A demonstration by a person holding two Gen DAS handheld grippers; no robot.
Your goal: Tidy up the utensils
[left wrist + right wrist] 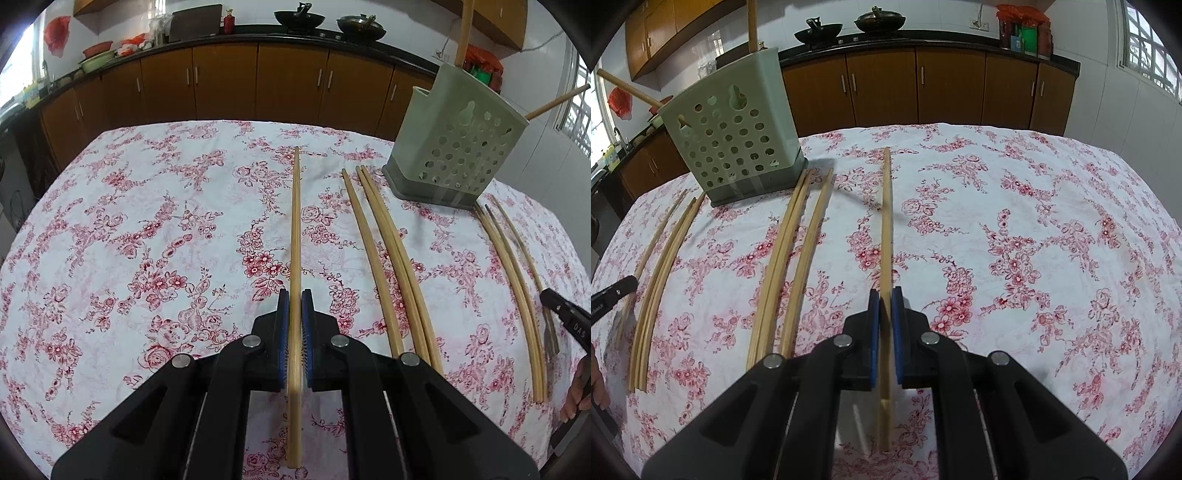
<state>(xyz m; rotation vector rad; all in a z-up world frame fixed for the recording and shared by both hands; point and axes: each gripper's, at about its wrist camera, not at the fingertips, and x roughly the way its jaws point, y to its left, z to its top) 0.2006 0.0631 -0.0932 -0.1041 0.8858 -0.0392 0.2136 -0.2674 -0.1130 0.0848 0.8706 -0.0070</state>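
My left gripper [295,301] is shut on a long bamboo chopstick [295,221] that points away over the floral tablecloth. My right gripper [885,299] is shut on another chopstick [886,221] in the same way. A pale green perforated utensil holder [458,147] stands at the far right in the left wrist view, and at the far left in the right wrist view [735,136], with wooden handles sticking out of it. Several loose chopsticks [388,258] lie on the cloth beside it, also seen in the right wrist view [790,258].
The table wears a white cloth with red flowers [147,240]. Brown kitchen cabinets [229,81] and a dark counter with woks stand behind it. The other gripper's tip [565,314] shows at the right edge of the left wrist view.
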